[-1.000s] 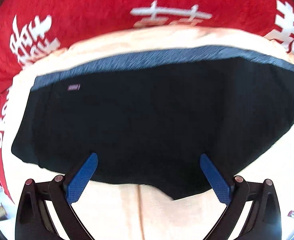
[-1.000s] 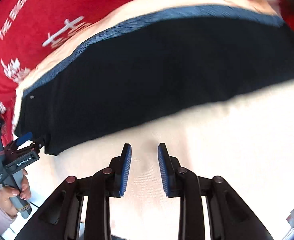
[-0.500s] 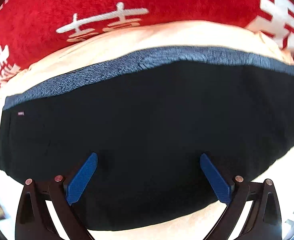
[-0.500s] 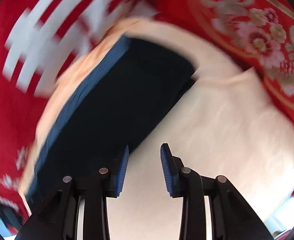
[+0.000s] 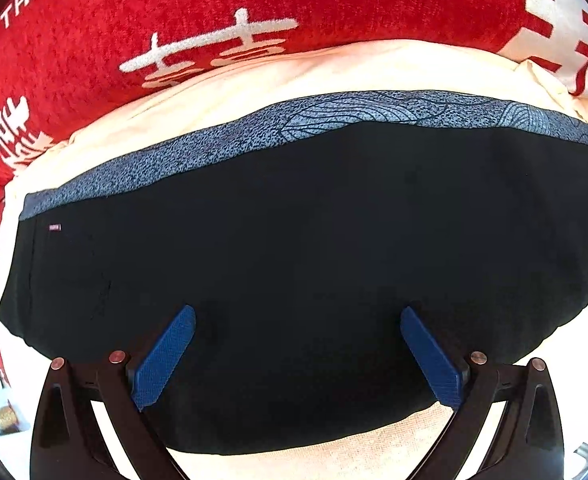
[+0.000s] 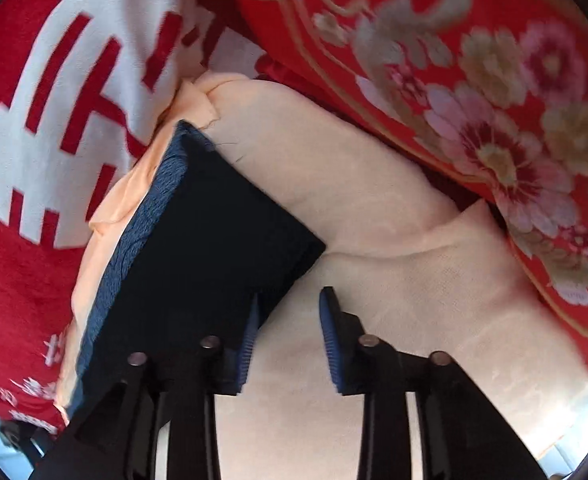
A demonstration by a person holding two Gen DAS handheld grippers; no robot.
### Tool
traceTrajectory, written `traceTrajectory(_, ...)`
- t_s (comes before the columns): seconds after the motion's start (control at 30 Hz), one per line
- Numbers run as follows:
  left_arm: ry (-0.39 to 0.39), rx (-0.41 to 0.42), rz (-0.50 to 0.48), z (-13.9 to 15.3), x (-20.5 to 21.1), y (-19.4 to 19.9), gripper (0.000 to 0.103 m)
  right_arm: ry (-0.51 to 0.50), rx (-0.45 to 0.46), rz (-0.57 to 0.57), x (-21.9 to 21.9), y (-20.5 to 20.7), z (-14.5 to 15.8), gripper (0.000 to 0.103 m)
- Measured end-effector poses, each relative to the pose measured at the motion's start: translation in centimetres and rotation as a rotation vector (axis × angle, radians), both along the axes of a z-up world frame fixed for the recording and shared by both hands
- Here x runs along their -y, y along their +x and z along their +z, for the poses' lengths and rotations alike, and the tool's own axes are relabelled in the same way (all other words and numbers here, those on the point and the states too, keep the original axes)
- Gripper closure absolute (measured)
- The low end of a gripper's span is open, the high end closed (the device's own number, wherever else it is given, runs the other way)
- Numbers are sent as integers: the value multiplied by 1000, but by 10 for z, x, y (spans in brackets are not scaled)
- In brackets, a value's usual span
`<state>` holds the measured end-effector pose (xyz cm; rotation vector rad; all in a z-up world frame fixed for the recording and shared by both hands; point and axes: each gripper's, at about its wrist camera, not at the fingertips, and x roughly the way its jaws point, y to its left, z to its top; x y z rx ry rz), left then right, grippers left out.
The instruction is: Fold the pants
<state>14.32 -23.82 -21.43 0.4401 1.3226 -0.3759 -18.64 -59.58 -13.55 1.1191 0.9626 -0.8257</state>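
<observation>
Lying flat: smooth black pants

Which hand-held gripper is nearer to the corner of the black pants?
Right. The right hand-held gripper hovers beside the pants corner; the left hand-held gripper is over their middle.

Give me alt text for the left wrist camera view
Black pants with a speckled blue waistband lie flat on a cream cloth over a red blanket. The open left gripper hovers above them, holding nothing.
</observation>
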Motion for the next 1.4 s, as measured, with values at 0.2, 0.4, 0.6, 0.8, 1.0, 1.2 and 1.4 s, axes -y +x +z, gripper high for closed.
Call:
traceTrajectory(0.2, 7, -32, 31, 1, -1, 2, 0, -177, -199, 134, -13, 25, 31, 69)
traceTrajectory(0.4, -19, -102, 103, -5, -8, 7, 0, -247, -106, 376, -70, 57, 70, 65)
traceTrajectory(0.6, -5, -101, 99, -6, -11, 1, 0, -160, -126, 587, -108, 111, 25, 64)
traceTrajectory(0.8, 18, -77, 98, 0, -2, -2, 0, -15, -70, 380, -90, 72, 17, 64)
traceTrajectory(1.0, 60, -47, 95, 2, 10, -6, 0, 43, -88, 376, -105, 28, 22, 58)
traceTrajectory(1.2, 128, -21, 48, 10, 30, -13, 0, 122, -107, 339, -118, 3, 5, 58)
traceTrajectory(1.4, 95, -30, -17, 32, 46, -33, 0, 123, -88, 340, -121, -3, 5, 56)
